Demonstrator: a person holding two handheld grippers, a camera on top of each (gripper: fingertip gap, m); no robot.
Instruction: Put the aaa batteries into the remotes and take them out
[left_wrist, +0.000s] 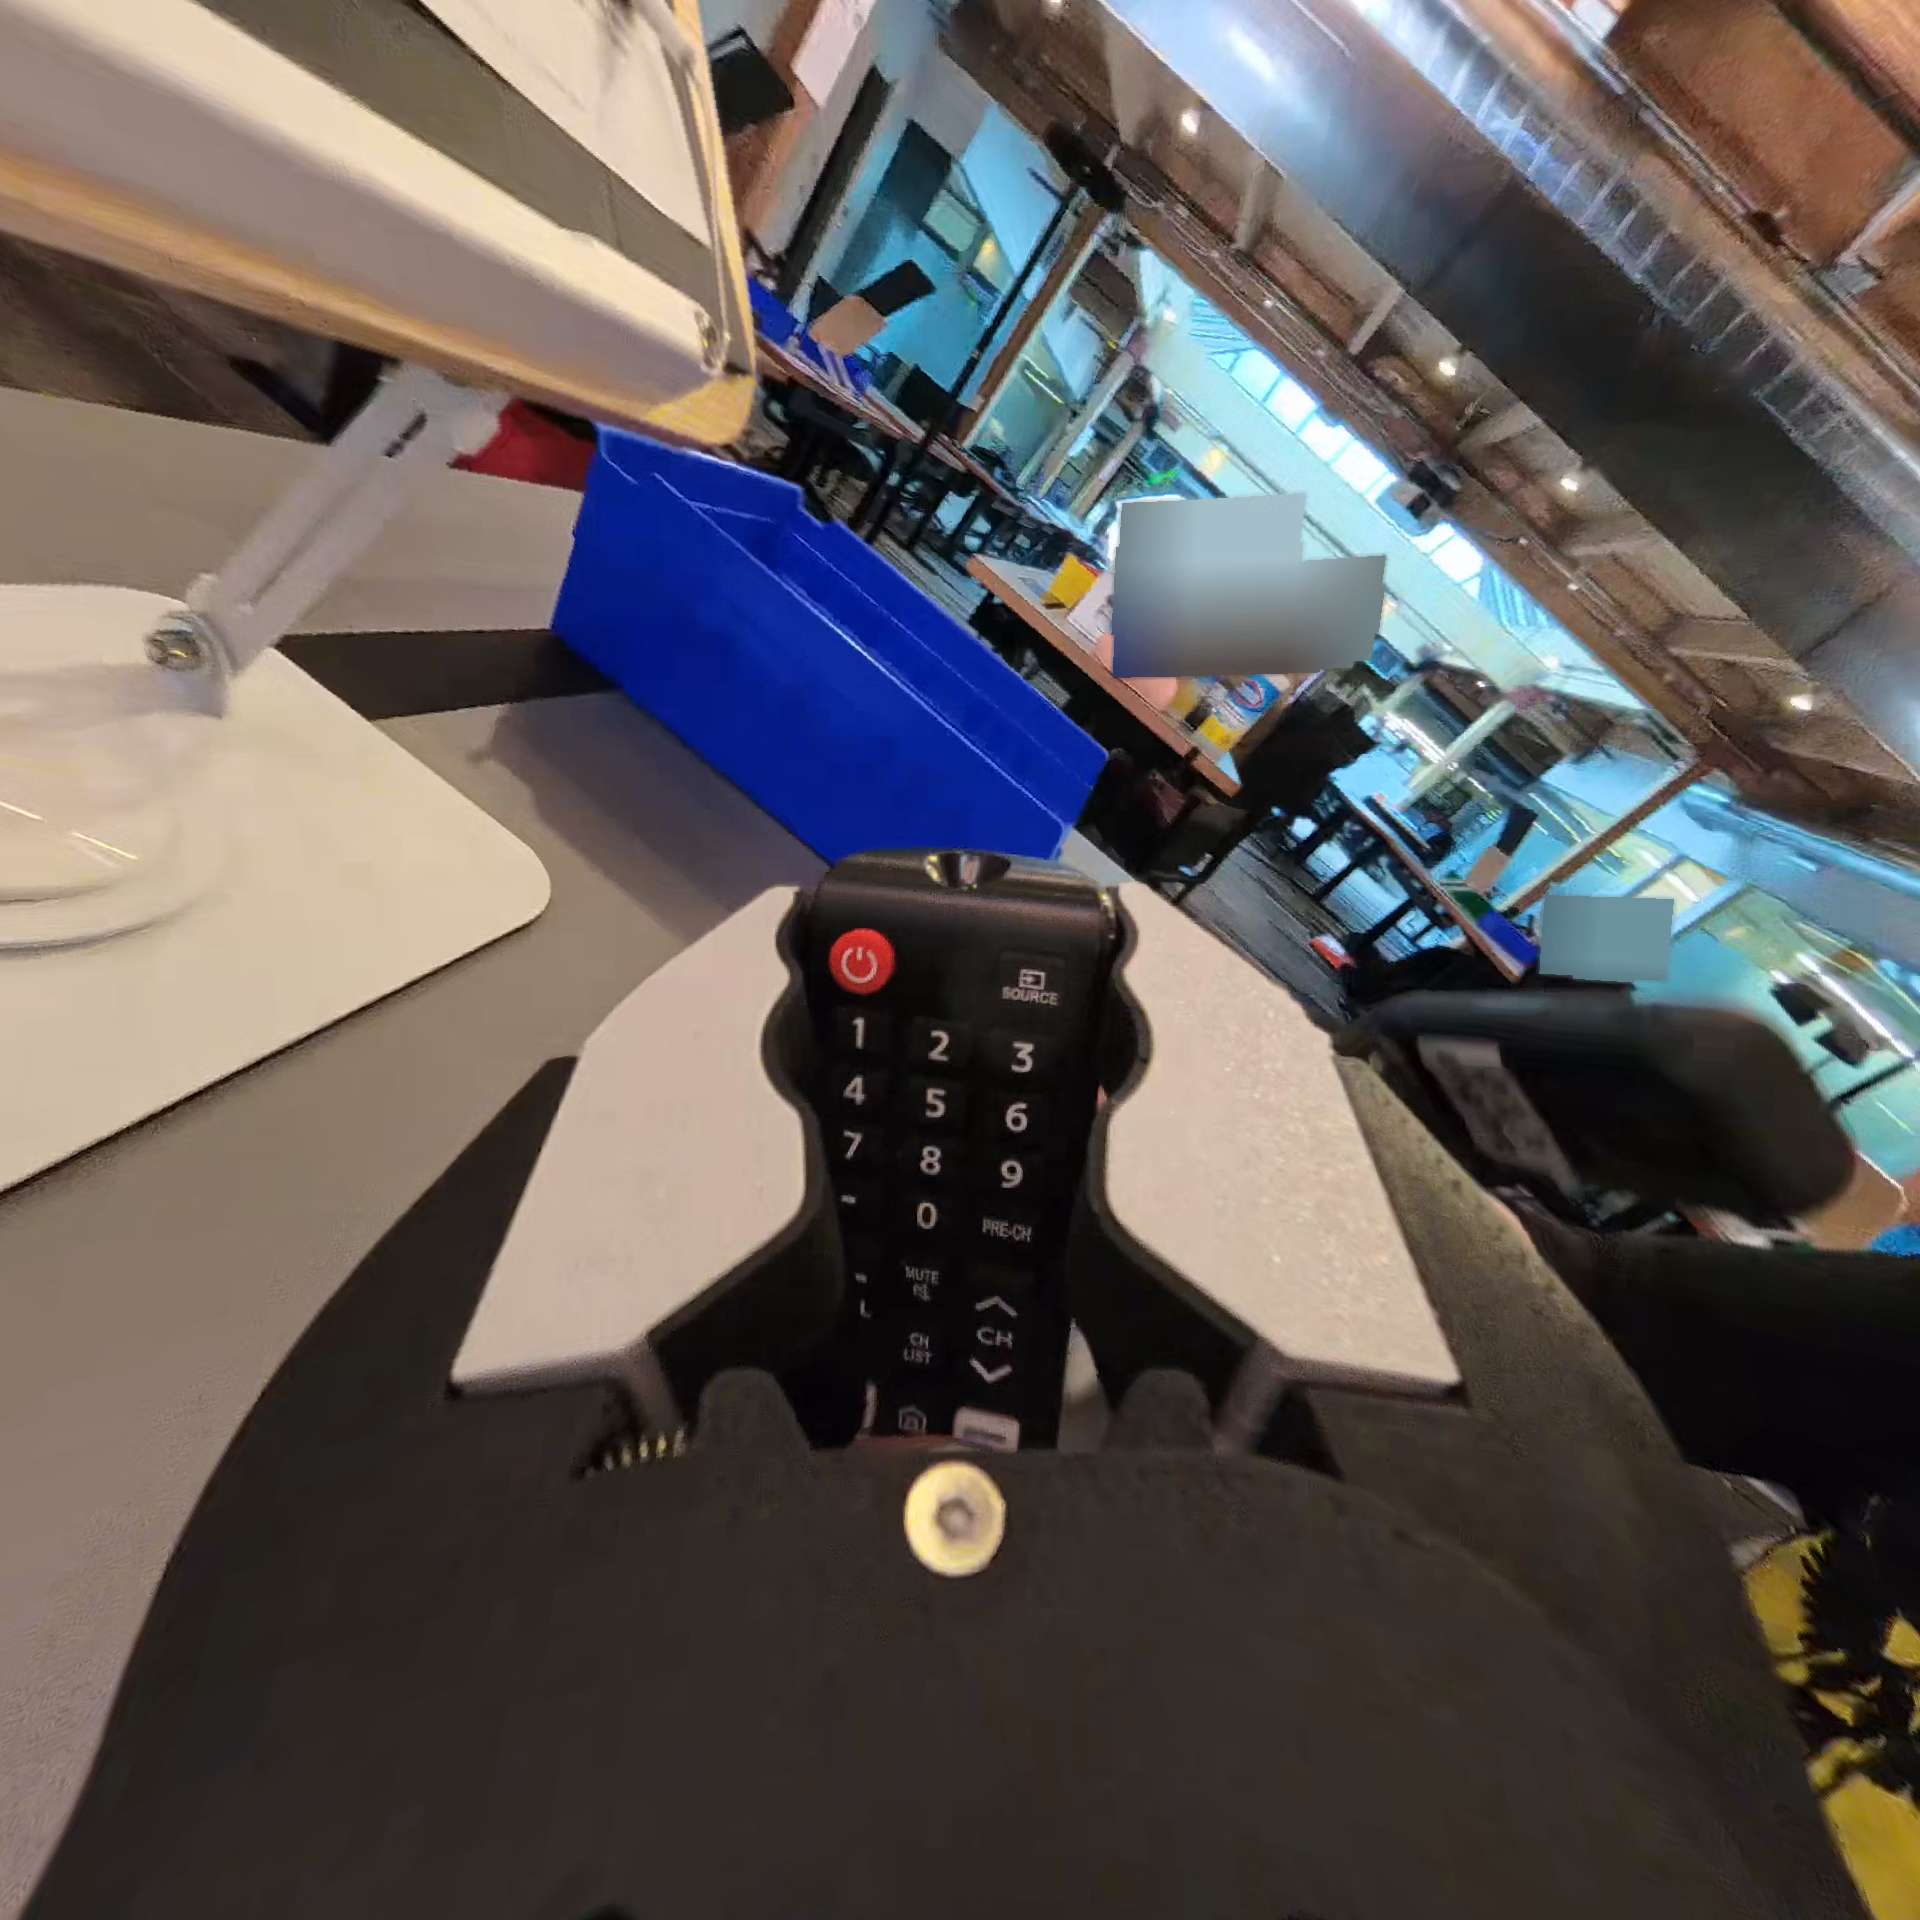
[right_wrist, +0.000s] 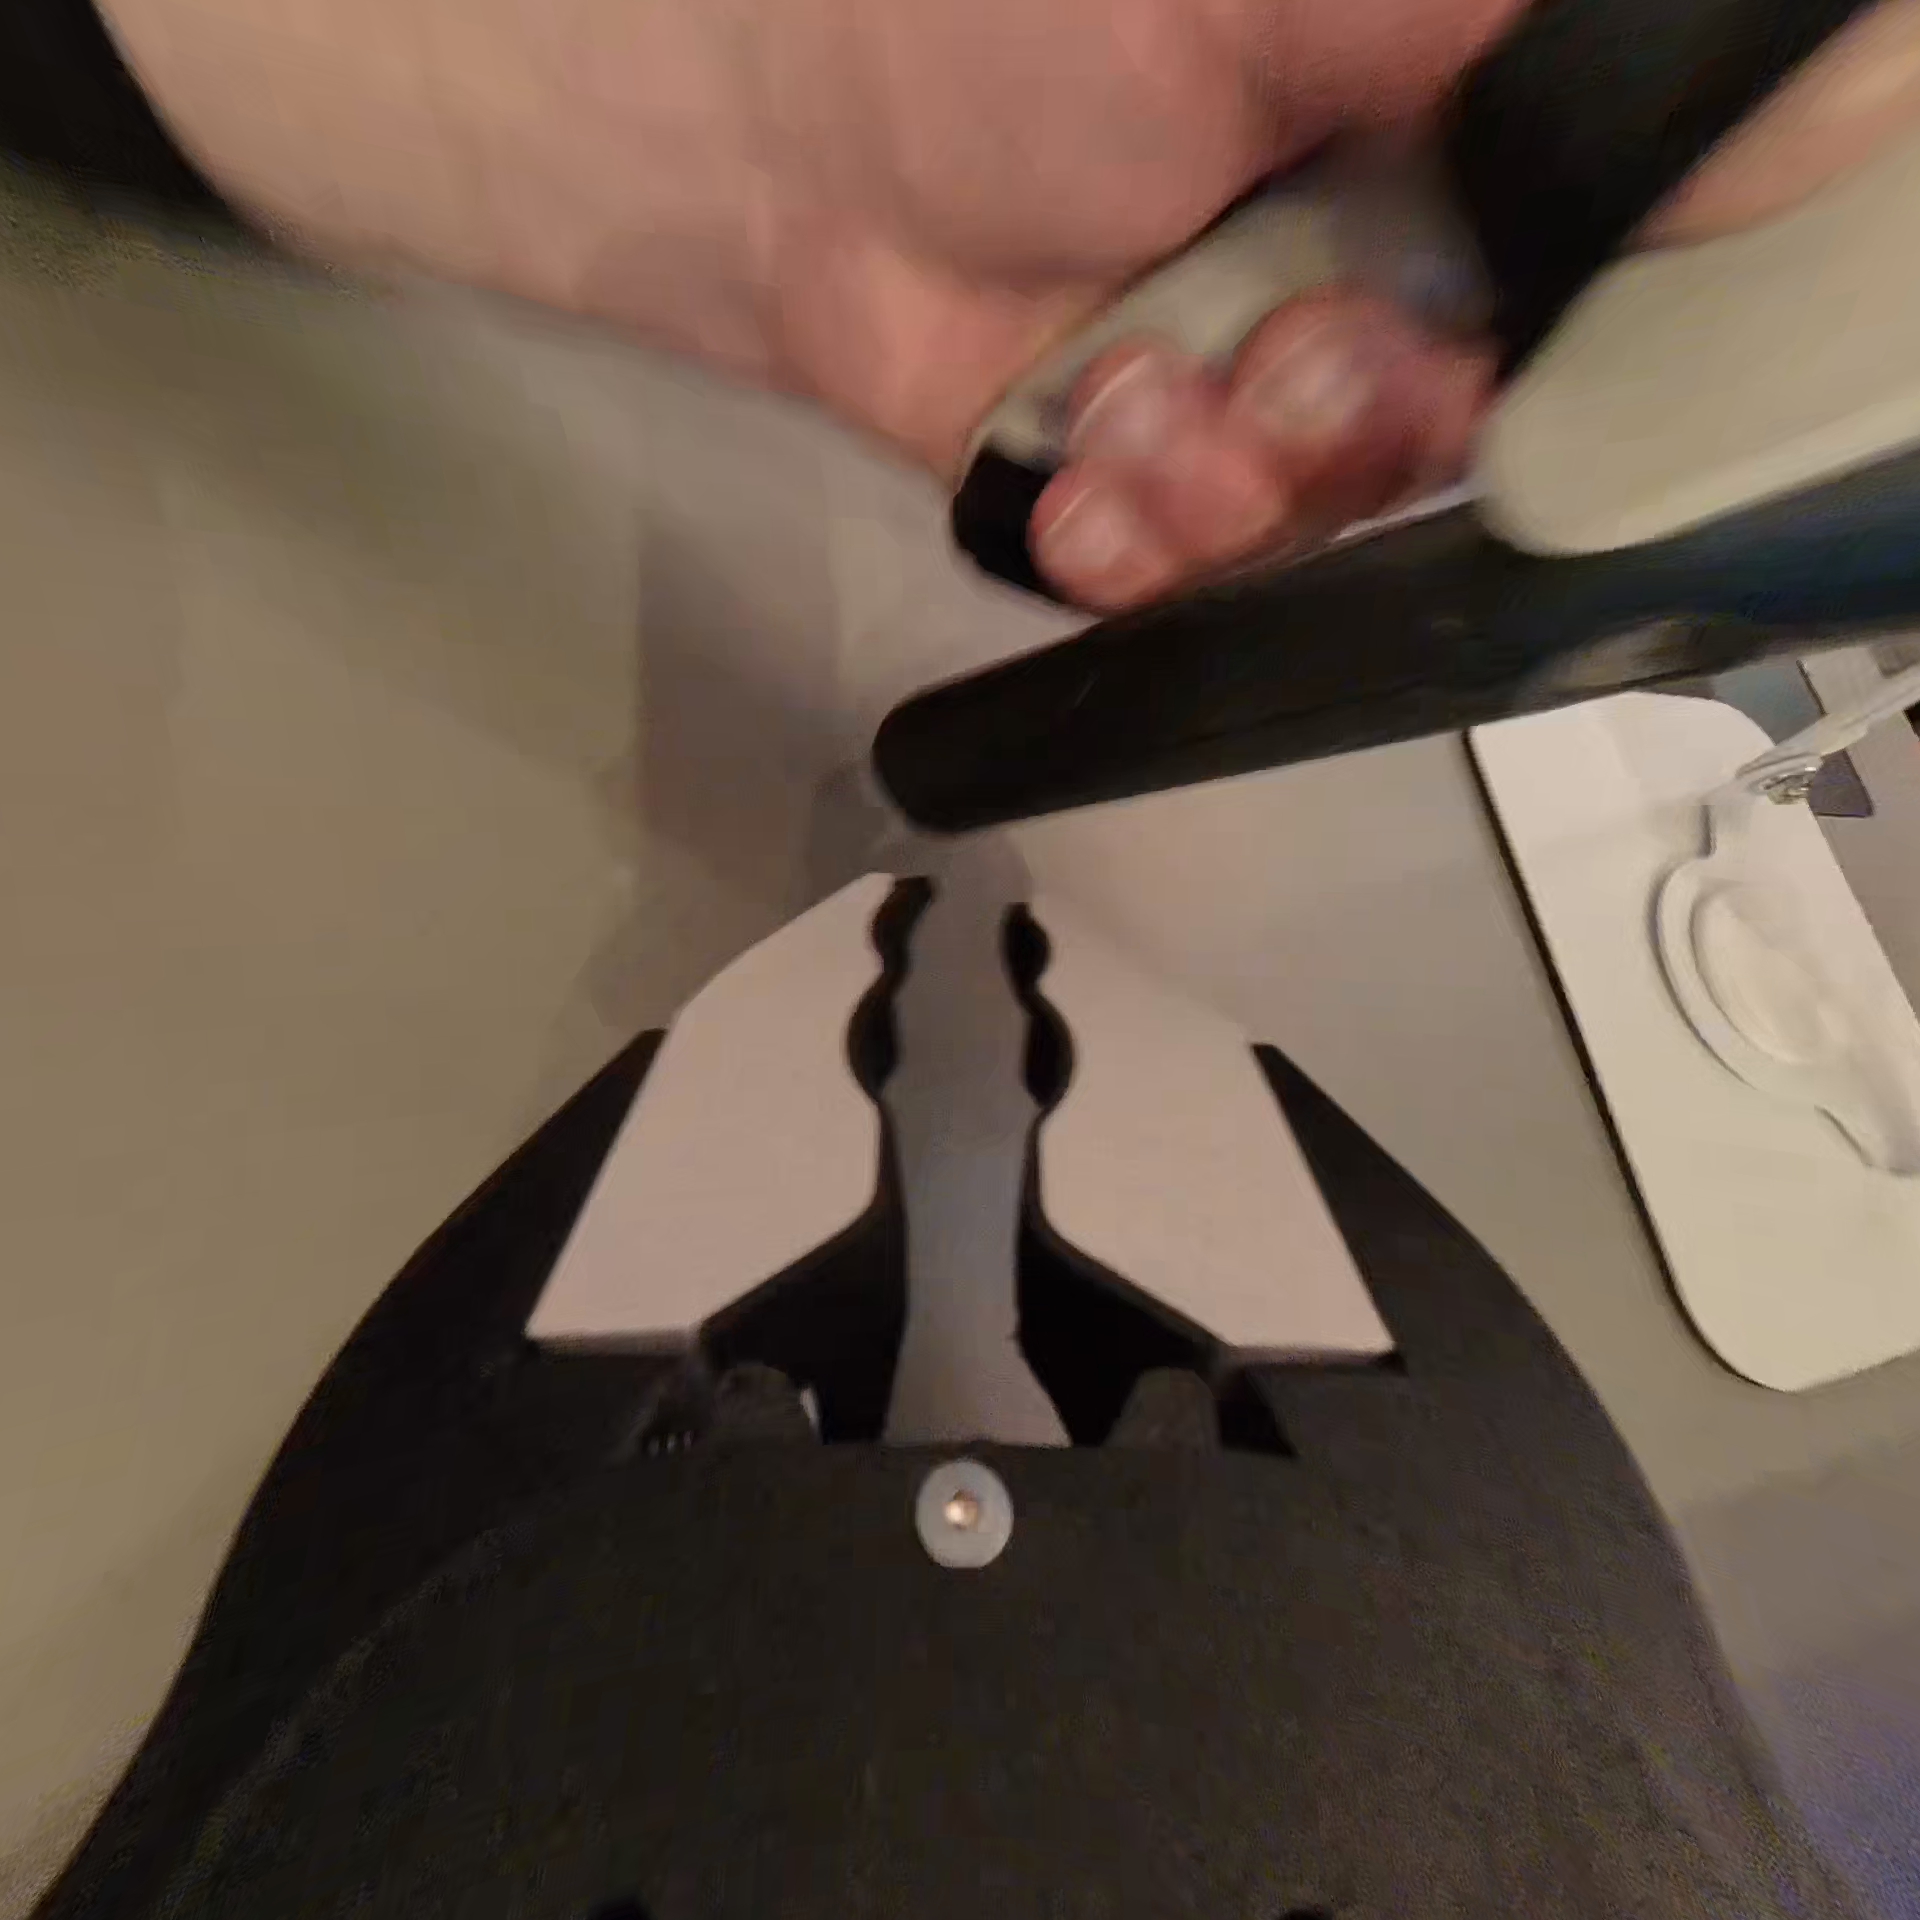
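My left gripper (left_wrist: 956, 904) is shut on a black remote (left_wrist: 935, 1132), gripping its sides with the button face toward the camera and the top end pointing forward. In the right wrist view the remote (right_wrist: 1247, 707) shows as a dark blurred bar coming in from the right, held above the grey table (right_wrist: 312, 831). Its end hangs just ahead of my right gripper (right_wrist: 966, 914). The right gripper is empty, and its jaws stand a narrow gap apart. No batteries are visible in either view.
A blue plastic bin (left_wrist: 810, 665) stands on the table beyond the remote. A white stand with a flat base (left_wrist: 260, 935) is at the left and also shows in the right wrist view (right_wrist: 1714, 1039). A person's hand (right_wrist: 935, 260) holds the left gripper's handle.
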